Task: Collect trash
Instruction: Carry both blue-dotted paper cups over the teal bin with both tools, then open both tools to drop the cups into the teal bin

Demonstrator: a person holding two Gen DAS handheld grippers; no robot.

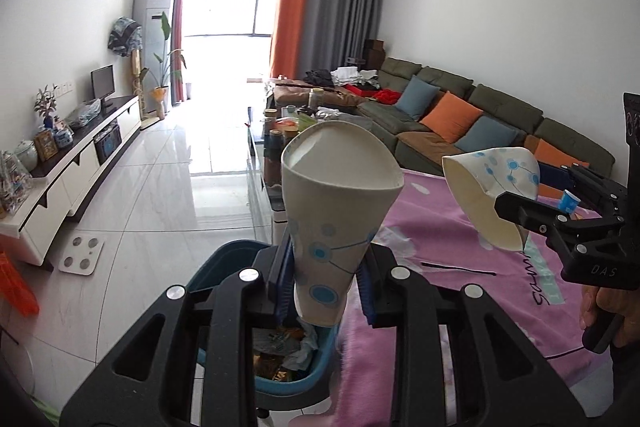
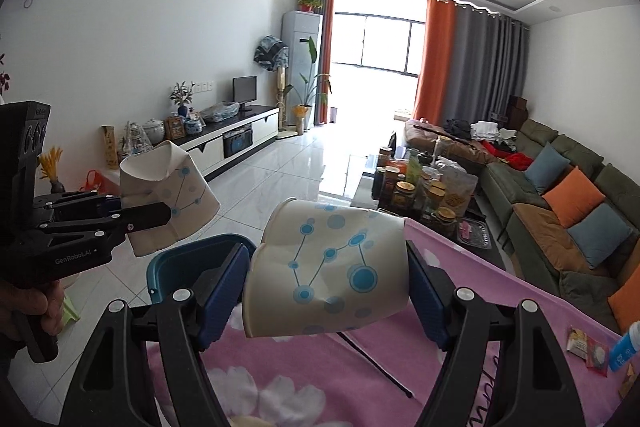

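Observation:
My left gripper point(image 1: 324, 267) is shut on the squashed base of a white paper cup with blue dots point(image 1: 340, 187), mouth up, above an open teal trash bin point(image 1: 224, 267) that holds wrappers. My right gripper point(image 2: 326, 283) is shut on a second dotted paper cup point(image 2: 328, 259), lying sideways between its blue pads point(image 2: 224, 283) over the edge of a pink blanket point(image 2: 320, 379). Each view shows the other hand: the right gripper point(image 1: 516, 219) with its cup point(image 1: 488, 187), and the left gripper point(image 2: 156, 217) with its cup point(image 2: 172, 195). The bin point(image 2: 180, 259) stands just left of the blanket.
On the blanket lie a thin black stick point(image 2: 376, 363), a snack wrapper point(image 2: 584, 343) and a blue-and-white bottle point(image 2: 624, 347). Beyond stands a glass coffee table crowded with jars point(image 2: 416, 187), with a sofa point(image 2: 560, 195) to the right. A white scale point(image 1: 82, 253) lies on the tiled floor.

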